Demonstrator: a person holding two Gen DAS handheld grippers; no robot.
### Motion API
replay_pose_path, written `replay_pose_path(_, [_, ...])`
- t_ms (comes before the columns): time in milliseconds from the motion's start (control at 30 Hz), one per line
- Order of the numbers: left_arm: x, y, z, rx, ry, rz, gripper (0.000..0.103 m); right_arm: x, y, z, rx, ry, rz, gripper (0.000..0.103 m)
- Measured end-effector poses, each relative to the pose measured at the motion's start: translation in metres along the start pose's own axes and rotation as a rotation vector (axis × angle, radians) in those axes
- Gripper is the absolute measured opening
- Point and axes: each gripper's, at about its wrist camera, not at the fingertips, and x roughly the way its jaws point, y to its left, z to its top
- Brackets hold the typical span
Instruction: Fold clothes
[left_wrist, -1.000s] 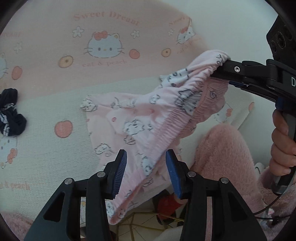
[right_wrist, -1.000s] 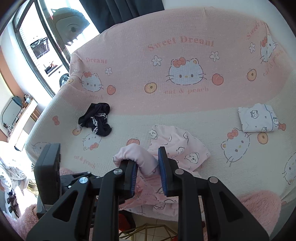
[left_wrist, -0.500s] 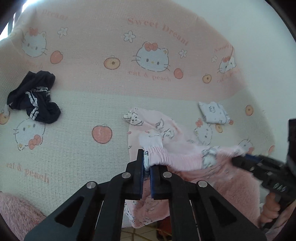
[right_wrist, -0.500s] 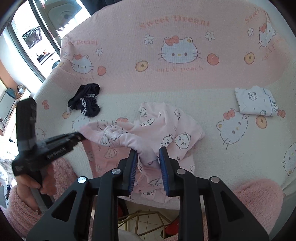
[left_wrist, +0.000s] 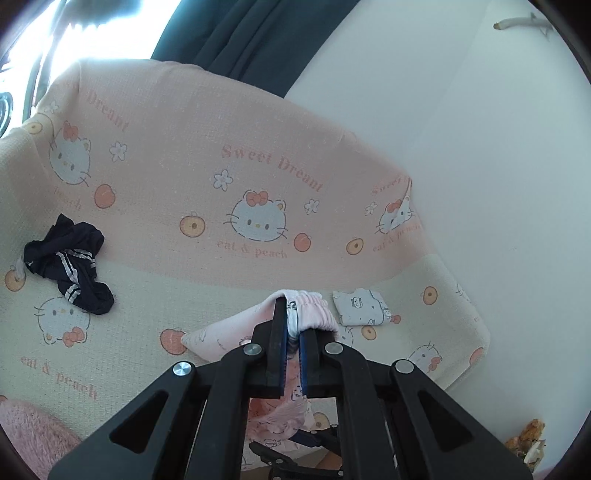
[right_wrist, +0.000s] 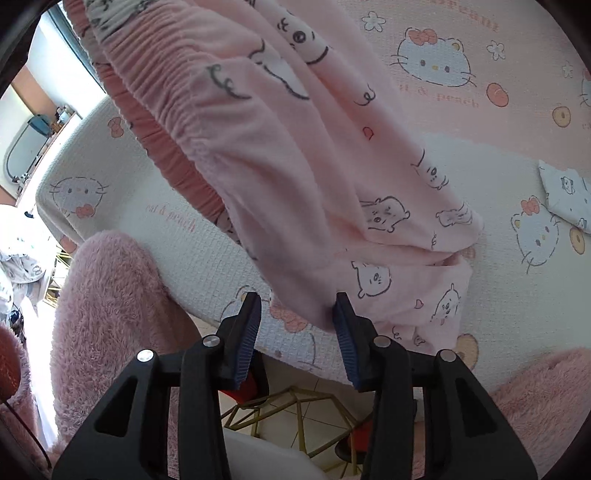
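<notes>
The left gripper has its jaws clamped on the gathered waistband of the pink pyjama trousers, holding them up over the cat-print sofa cover so the legs trail down onto the seat. Below, the right gripper has its jaws opening, with a fold of the pink cloth hanging loose between them. A dark striped garment and a folded white piece lie well apart on the seat

Soft stuff everywhere, hard black plastic up front

The pink printed cloth pyjama bottoms look soft and matt with a ribbed waistband; the waffle-textured pink-and-cream sofa cover is rough-woven, the fluffy pink sleeve shaggy, and the right gripper matt plastic with ridged blue pads.
</notes>
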Motion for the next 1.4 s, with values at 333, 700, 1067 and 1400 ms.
replay_pose_path(333, [-0.013, 0.003, -0.022, -0.056, 0.026, -0.025, 0.005, -0.031, -0.004, 0.012, 0.106, -0.219, -0.059, 0.042])
replay_pose_path(700, [-0.085, 0.040, -0.002, -0.198, -0.185, -0.069, 0.005, -0.012, -0.033, 0.005, 0.122, -0.061, -0.189, 0.043])
replay_pose_path(1067, [-0.060, 0.063, 0.000, -0.082, -0.067, 0.157, 0.005, -0.155, -0.057, 0.053, 0.127, -0.400, -0.209, 0.019])
replay_pose_path(1400, [-0.080, 0.024, 0.022, 0.064, -0.162, 0.219, 0.005, -0.223, -0.022, 0.084, 0.030, -0.532, -0.389, 0.032])
